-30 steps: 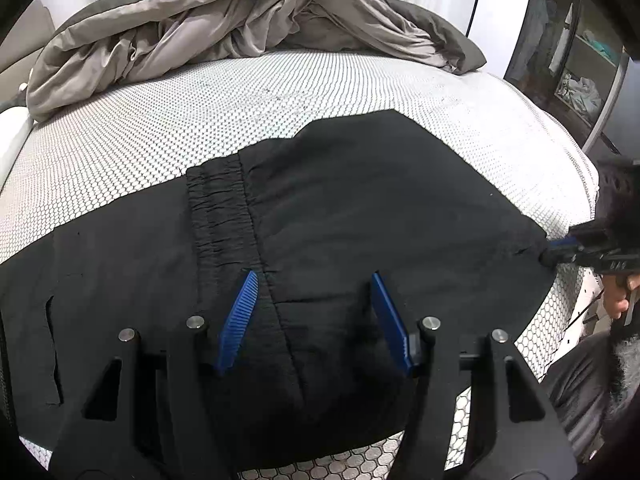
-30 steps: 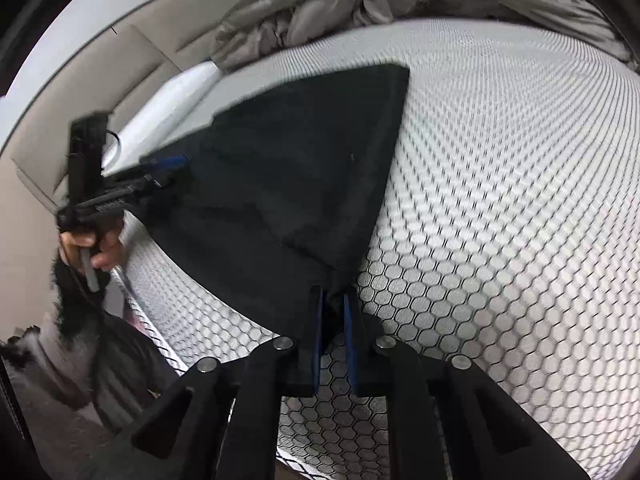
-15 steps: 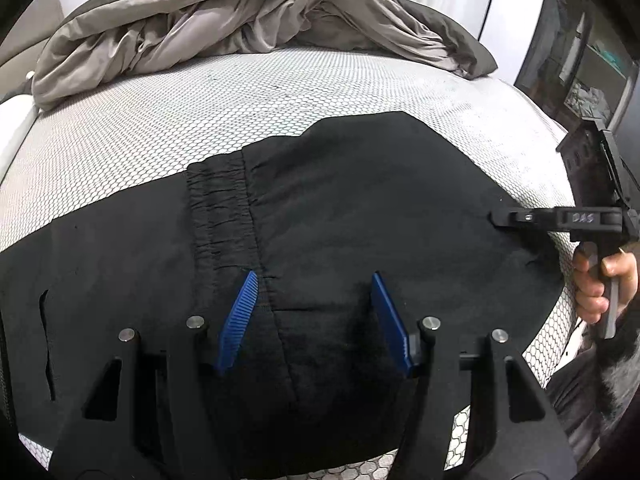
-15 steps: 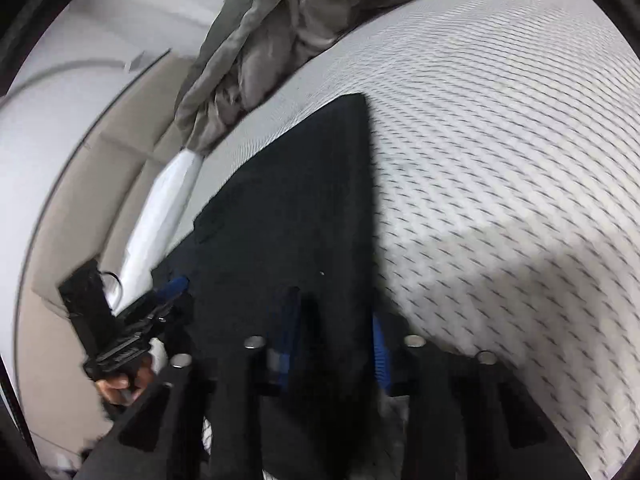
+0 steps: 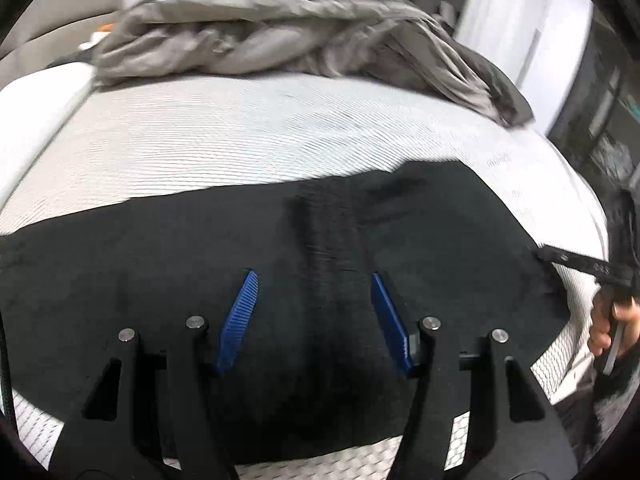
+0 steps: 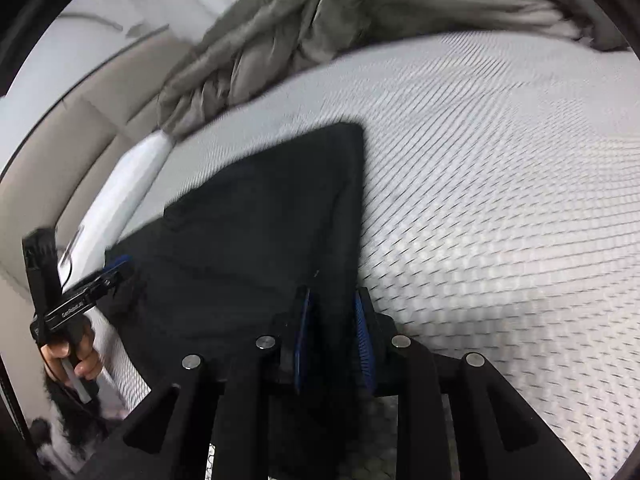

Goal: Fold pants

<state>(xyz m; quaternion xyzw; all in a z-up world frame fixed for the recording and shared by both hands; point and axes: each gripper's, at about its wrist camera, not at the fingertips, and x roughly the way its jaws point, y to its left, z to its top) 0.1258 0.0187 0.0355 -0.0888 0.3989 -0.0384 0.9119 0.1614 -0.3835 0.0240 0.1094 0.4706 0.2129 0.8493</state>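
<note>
While you let go: the right tool [image 6: 332,332] has just been opening, pants [image 5: 280,280] cloth between its pads, no longer pinched.
Left tool [image 5: 314,312]: apart, empty, above the waistband.
Risk: your fold may spring open on the bed [image 5: 240,140].

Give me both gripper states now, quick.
Left gripper: open, jaws apart over the pants, holding nothing.
Right gripper: open, jaws just opening, pants edge between them, not pinched.
</note>
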